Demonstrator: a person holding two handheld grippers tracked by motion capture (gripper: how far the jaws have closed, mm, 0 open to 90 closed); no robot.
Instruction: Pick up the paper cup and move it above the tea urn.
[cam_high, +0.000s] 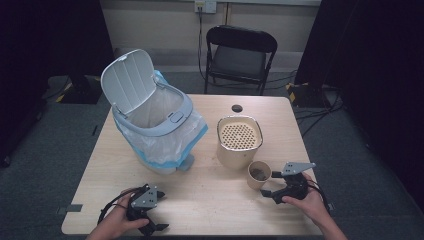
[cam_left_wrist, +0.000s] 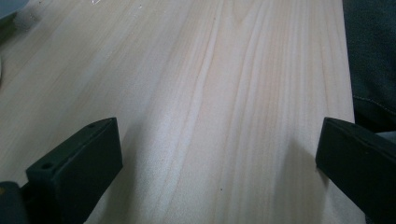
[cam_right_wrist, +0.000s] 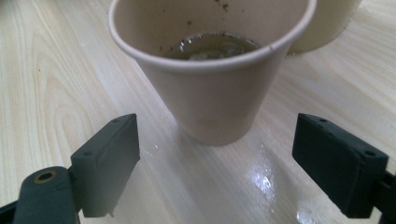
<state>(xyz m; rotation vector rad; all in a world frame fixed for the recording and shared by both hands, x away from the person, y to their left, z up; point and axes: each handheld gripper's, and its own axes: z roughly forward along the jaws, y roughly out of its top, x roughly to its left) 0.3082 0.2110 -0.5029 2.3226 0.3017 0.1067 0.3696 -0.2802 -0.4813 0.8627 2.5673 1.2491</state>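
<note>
Paper cup (cam_high: 259, 174) stands upright at lower right of the high view, beside the strainer pot (cam_high: 239, 141). Right tongs (cam_high: 271, 183) spread, just short of it. Left tongs (cam_high: 156, 210) spread over bare surface (cam_high: 210, 200).

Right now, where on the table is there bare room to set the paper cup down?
Widest bare patch: front middle of the table, between the left gripper and the right gripper. It is crowded around the paper cup, close by the strainer pot, and at the lined bin.
</note>
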